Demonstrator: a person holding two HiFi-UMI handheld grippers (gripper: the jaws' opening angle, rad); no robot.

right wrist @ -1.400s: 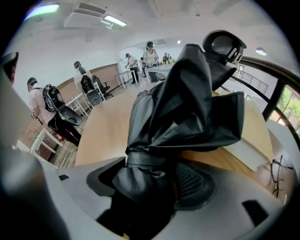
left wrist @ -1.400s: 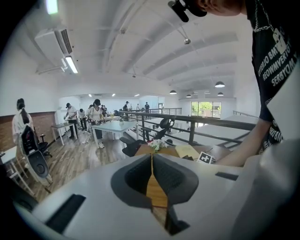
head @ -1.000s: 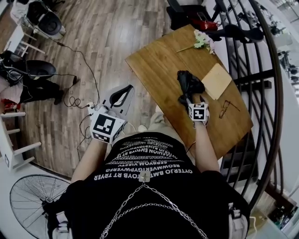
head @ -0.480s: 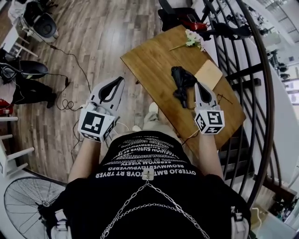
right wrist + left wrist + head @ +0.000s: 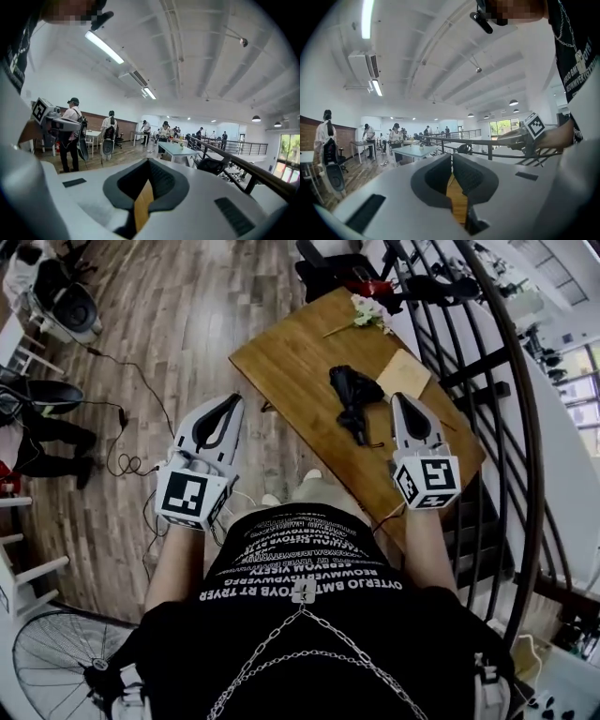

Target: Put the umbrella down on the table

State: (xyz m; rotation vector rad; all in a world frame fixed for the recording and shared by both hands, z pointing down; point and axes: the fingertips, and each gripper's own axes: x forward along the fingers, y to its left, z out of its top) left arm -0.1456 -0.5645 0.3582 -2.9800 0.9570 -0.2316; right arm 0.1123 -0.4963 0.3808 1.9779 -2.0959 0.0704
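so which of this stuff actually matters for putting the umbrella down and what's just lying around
Part of the job:
- black umbrella, already lying on the wooden table
- right tool, shut, empty, apart from the umbrella

Just lying about:
- white flowers
- tan pad
- floor cables
- fan
- left tool, shut, holding nothing
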